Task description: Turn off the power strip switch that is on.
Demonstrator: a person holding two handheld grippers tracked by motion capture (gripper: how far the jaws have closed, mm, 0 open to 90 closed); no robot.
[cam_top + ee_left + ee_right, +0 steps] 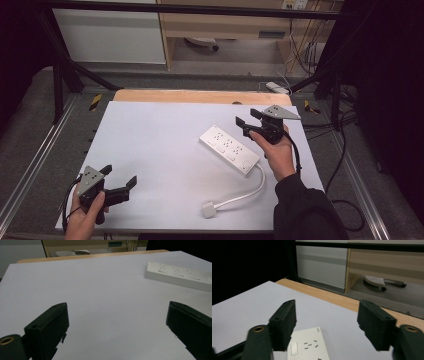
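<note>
**Lining up on the power strip**

Nearest the lens were my own forearms coming in at the bottom of the high view, left gripper (120,184) parked at the near left corner of the white table (150,150), jaws spread wide with nothing between them. My right gripper (248,120) hung just past the far end of the white power strip (230,149), jaws apart and pinching nothing; through its own camera the strip's end (308,345) sat low between the two black jaws, not touched. The strip lay diagonally right of centre, its cord curling down to the plug (209,209) near the front edge.

My take on doing this bit well: drop the right claw so both pads straddle the strip's narrow width squarely, not its corner, and close on the flat sides. Otherwise I reckoned it'd pivot or skate on that smooth sheet.
</note>
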